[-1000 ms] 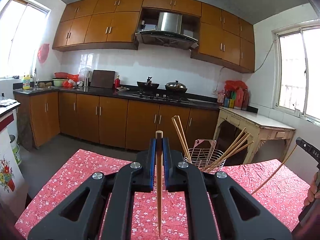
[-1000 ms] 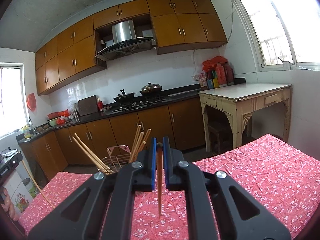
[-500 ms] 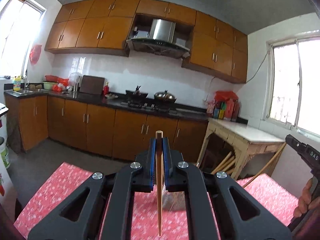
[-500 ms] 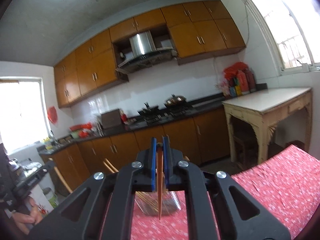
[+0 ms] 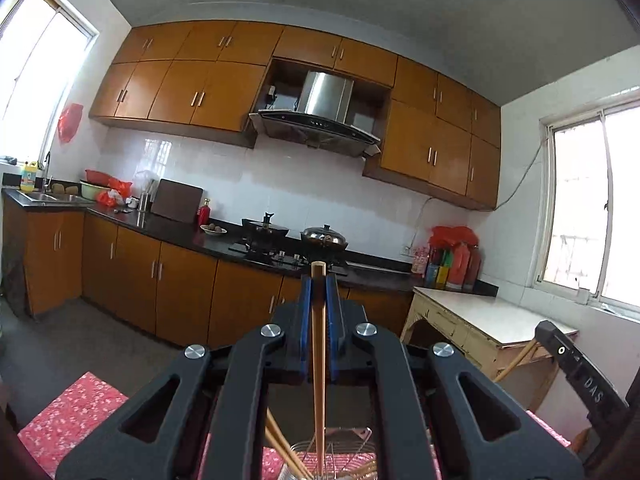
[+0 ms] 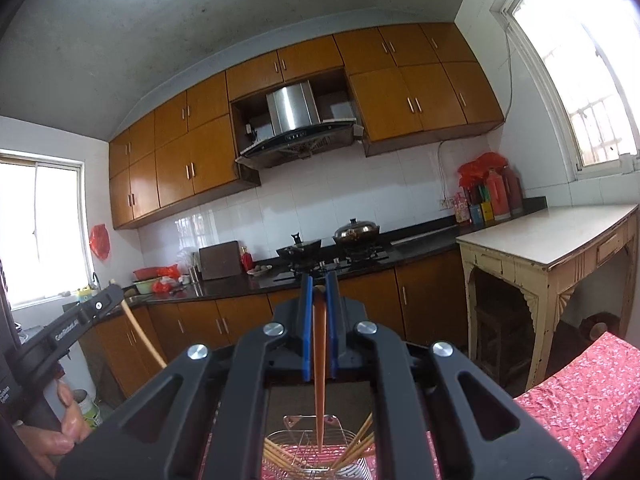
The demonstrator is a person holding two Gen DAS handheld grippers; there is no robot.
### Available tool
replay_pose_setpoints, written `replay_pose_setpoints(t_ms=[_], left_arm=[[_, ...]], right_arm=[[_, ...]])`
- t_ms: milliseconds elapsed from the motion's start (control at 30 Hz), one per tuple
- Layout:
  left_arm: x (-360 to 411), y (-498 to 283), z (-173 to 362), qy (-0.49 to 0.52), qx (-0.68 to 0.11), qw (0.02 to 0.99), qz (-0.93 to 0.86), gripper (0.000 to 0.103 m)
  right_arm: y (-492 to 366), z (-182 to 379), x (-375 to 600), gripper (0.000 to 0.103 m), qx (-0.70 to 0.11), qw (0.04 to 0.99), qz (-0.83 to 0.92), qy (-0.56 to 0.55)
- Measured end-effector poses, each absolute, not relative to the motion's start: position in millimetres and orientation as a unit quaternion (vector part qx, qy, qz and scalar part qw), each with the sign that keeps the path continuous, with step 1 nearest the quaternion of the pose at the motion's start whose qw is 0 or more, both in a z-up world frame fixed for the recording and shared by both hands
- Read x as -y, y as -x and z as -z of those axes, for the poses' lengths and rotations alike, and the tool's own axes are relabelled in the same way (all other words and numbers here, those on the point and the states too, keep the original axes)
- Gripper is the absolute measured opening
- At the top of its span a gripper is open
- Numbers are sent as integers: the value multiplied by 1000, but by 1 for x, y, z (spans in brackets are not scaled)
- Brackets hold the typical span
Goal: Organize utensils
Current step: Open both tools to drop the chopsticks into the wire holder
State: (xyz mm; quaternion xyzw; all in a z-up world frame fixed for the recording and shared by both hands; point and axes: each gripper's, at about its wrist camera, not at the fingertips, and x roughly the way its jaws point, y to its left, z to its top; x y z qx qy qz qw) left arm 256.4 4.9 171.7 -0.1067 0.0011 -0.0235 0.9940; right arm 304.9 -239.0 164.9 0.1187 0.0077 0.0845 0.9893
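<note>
Along the far wall ran the kitchen's orange-brown cabinets (image 5: pixel 180 280) under a dark counter, with a steel range hood (image 5: pixel 324 100) above two lidded pans on the hob (image 6: pixel 332 256), and a worn cream side table (image 6: pixel 548 248) stood by the window. Nearer, the worktop (image 6: pixel 580 400) wore a red flowered cloth, and on it sat a wire utensil basket (image 6: pixel 308 444) with several chopsticks leaning inside. Level above the basket, the left claw (image 5: pixel 319 280) was clamped tight on one upright wooden chopstick (image 5: pixel 319 360), its lower end hanging over the basket. Beside it the right claw (image 6: pixel 319 280) pinched a second, darker chopstick (image 6: pixel 319 380) the same way, tip just above the basket's rim. At the right view's lower left a hand (image 6: pixel 52 436) gripped the left tool's handle
</note>
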Motion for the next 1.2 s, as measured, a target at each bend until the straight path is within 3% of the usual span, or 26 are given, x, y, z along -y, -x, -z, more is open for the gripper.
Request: replay_pose_setpoints(t_ms=[567, 667, 700, 767, 800, 1200], left_arm=[[3, -321, -113, 86, -67, 994, 3, 7], [2, -327, -111, 82, -86, 993, 3, 8], [0, -324, -111, 81, -88, 993, 3, 10], [-5, -317, -113, 79, -84, 993, 0, 32], [-8, -311, -115, 78, -76, 994, -6, 48], [-42, -239, -116, 82, -83, 993, -3, 71]], right_arm=[[-383, -107, 227, 8, -92, 982, -100, -131], [-389, -100, 225, 12, -109, 983, -84, -124], [-387, -99, 225, 23, -108, 983, -81, -123], [-377, -100, 230, 38, -98, 985, -71, -125], [-373, -101, 231, 39, -93, 985, -70, -125], [-287, -106, 233, 74, -88, 986, -74, -121]])
